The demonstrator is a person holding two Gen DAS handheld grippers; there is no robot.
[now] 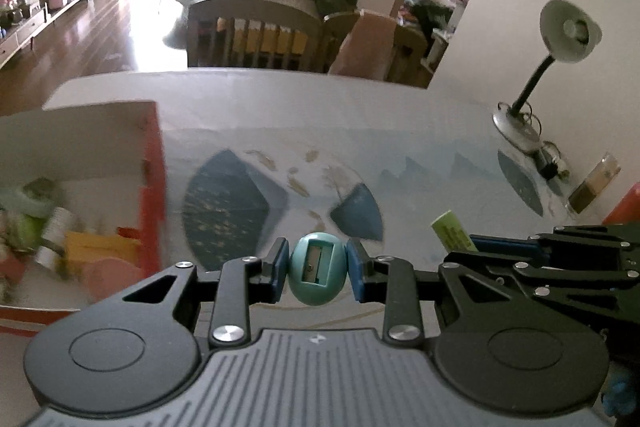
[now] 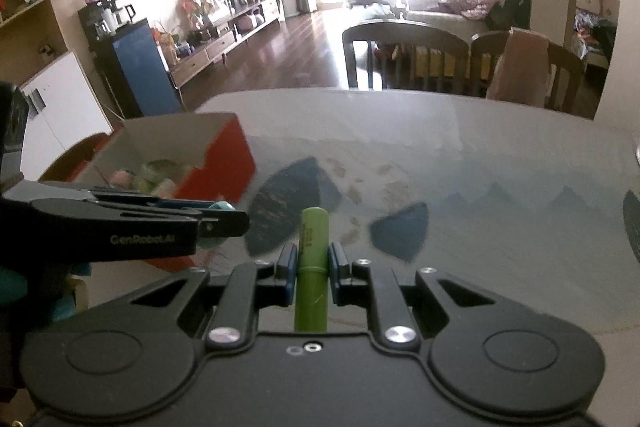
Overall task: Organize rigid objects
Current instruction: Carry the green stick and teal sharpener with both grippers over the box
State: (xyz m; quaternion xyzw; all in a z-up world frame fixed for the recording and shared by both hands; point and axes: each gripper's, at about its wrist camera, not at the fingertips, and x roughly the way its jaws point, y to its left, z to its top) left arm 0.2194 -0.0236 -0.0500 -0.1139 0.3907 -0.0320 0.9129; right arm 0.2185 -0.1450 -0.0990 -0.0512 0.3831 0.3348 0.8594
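The left hand-held gripper (image 1: 317, 270) is clenched on a teal egg-shaped sharpener (image 1: 317, 269), held above the surface (image 1: 420, 131). The right hand-held gripper (image 2: 313, 269) is clenched on a green cylinder (image 2: 313, 259). A red-sided box (image 2: 224, 163) of items is seen at left.

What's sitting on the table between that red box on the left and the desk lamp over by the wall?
Nothing: in the left wrist view, the stretch of patterned tablecloth between the red box and the desk lamp is bare.
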